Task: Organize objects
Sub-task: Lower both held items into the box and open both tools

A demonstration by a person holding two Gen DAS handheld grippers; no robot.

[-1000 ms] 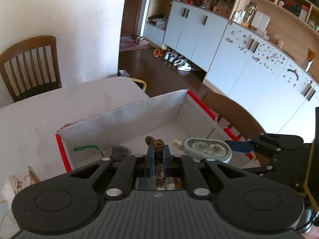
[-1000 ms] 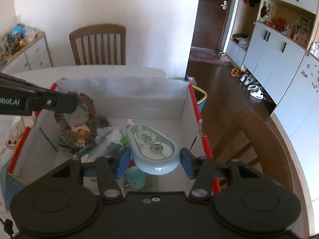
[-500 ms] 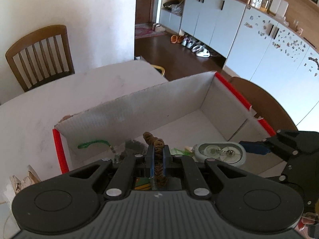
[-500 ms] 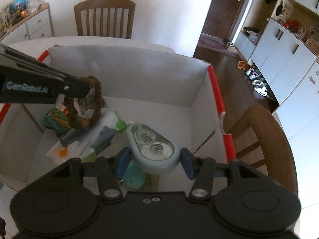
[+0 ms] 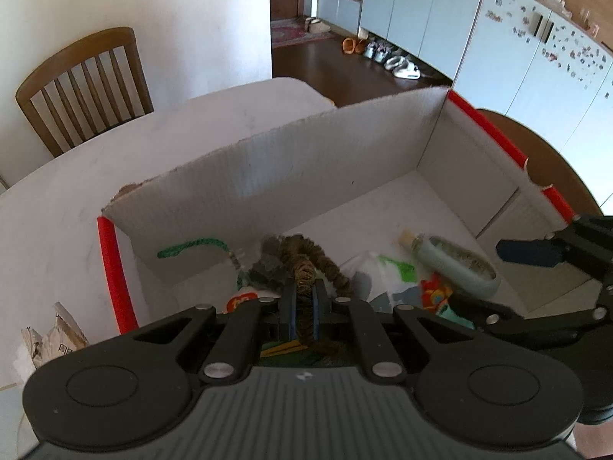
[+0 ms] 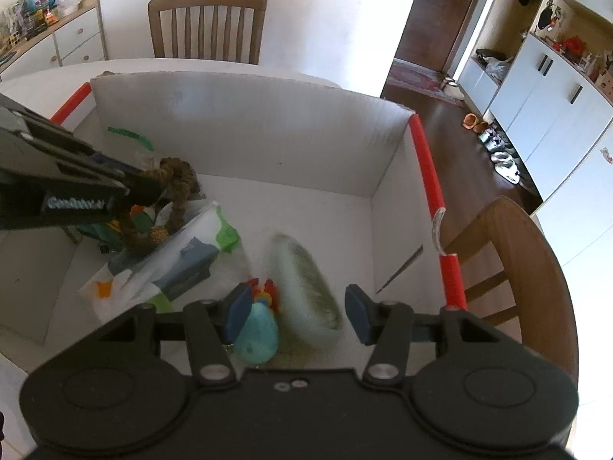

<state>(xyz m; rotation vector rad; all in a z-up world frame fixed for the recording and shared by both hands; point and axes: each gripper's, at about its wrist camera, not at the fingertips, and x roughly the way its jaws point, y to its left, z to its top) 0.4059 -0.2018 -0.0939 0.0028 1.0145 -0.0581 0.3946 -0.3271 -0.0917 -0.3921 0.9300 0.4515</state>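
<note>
Right now, both tools are working over the white box (image 6: pixel 245 142) with red-edged rims that is sitting on the pale surface (image 5: pixel 65 191). The left tool (image 5: pixel 302 306) is pinching narrowly on a brown braided loop (image 5: pixel 306 264), which is hanging just above the clutter at the box's left end. The right tool (image 6: pixel 297 312) is standing wide with nothing between its blue pads; the pale green tape dispenser (image 6: pixel 306 291) is showing blurred directly below them, apparently dropping or just landing on the box floor beside a teal plush toy (image 6: pixel 256 337) and a printed plastic packet (image 6: pixel 168 260).

The risk here seems twofold. The dispenser, looking hard and rounded, may be bouncing or rolling against the toy and ending up on its edge. The loop is soft and floppy, so if the left tool is opening while the loop is still draped near a green cord (image 5: pixel 191 247) and other items, it could be snagging or catching on a pad rather than falling free.
</note>
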